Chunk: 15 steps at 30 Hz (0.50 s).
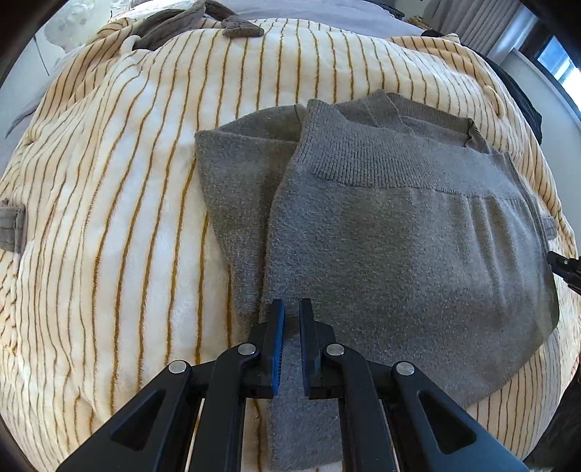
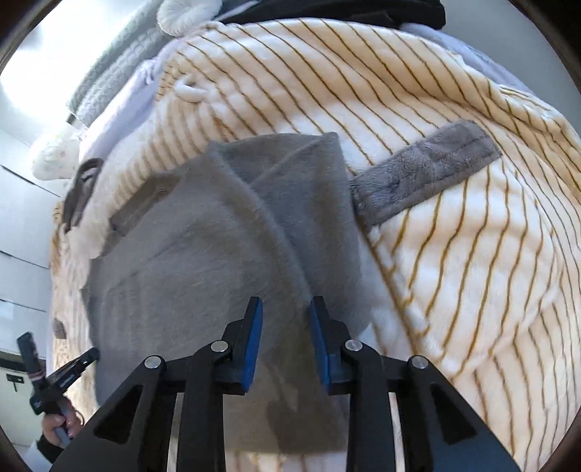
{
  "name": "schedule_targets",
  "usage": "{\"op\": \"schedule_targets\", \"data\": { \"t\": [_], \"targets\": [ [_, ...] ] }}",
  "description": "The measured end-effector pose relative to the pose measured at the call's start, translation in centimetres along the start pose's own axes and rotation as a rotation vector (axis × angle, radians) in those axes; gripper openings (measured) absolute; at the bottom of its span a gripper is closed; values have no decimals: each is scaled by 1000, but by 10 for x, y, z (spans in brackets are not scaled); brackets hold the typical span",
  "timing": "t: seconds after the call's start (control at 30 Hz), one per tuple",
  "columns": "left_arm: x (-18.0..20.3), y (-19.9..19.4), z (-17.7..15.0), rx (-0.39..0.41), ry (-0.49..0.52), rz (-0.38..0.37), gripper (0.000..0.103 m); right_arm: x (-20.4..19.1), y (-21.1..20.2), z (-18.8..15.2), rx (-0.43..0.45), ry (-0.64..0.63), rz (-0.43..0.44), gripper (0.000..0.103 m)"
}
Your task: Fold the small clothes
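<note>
A small grey knit garment (image 1: 399, 236) with a ribbed band lies partly folded on a cream blanket with brown stripes (image 1: 109, 218). My left gripper (image 1: 291, 306) hovers over the garment's near left edge, its jaws a narrow gap apart with grey cloth showing between them. My right gripper (image 2: 285, 305) is open over the garment (image 2: 218, 254) near a fold ridge, holding nothing. The right gripper's tip shows at the right edge of the left wrist view (image 1: 561, 261). The left gripper and the hand holding it show at lower left in the right wrist view (image 2: 78, 363).
A grey plush strap (image 2: 425, 170) lies on the blanket right of the garment. Brown plush trim (image 1: 203, 21) sits at the blanket's far edge. A white round cushion (image 2: 189, 11) and grey quilted bedding (image 2: 120, 65) lie beyond. Curtains and a window (image 1: 559, 61) are far right.
</note>
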<state>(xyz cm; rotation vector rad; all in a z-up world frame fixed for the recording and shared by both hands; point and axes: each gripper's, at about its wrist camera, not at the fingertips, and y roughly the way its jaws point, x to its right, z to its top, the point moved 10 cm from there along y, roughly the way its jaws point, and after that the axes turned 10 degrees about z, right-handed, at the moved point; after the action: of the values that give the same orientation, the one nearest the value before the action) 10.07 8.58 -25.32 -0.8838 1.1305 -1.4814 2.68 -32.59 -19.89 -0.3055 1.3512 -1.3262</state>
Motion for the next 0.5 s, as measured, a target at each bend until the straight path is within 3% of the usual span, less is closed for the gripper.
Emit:
{"op": "schedule_targets", "data": {
  "t": [0.07, 0.1, 0.17, 0.23, 0.37, 0.5],
  "targets": [
    [4, 0, 1, -1, 2, 4, 9, 3, 9, 0, -29, 22, 18, 26],
    [4, 0, 1, -1, 2, 5, 9, 1, 12, -1, -47, 28, 39, 5],
    [5, 0, 0, -2, 1, 3, 9, -2, 10, -4, -58, 6, 46, 6],
    [7, 2, 0, -7, -7, -4, 9, 5, 9, -6, -54, -11, -2, 6],
    [10, -3, 1, -4, -8, 5, 9, 21, 17, -9, -57, 100, 41, 6],
    [11, -12, 0, 13, -17, -20, 9, 11, -2, -10, -17, 89, 5, 9]
  ]
}}
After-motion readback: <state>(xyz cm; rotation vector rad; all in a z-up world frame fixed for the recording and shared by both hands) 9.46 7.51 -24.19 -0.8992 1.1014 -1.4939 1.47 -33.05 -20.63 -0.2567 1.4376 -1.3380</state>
